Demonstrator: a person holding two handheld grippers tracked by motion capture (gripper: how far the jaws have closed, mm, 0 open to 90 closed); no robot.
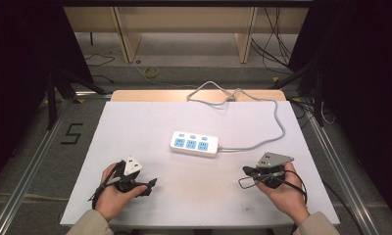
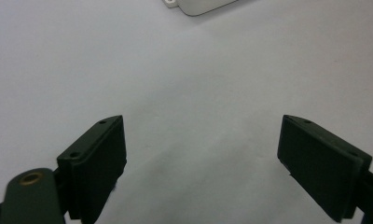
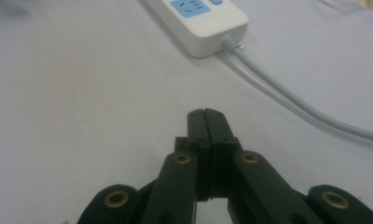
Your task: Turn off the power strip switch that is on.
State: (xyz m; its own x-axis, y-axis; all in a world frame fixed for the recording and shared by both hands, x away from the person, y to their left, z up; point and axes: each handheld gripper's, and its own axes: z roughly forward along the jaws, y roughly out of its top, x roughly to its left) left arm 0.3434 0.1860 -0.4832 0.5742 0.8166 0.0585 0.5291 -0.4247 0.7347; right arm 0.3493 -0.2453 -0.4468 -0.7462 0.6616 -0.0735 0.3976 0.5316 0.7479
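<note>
White plastic with three blue sockets, the power strip lies near the middle of the pale worktop, its long axis running across the worktop from left to right. Its grey cord leaves the right-hand end and loops back to the far edge. Both grippers are on the near side of the strip, well apart from it and from each other. The left gripper is held low, its jaws spread wide with nothing between them; the strip lies ahead of it and to the right. The right gripper has its jaws pressed together, holding nothing, and the strip's cord end lies ahead of it and to the left. The right gripper looks somewhat nearer that corded end, so I judge it better placed to reach there.
</note>
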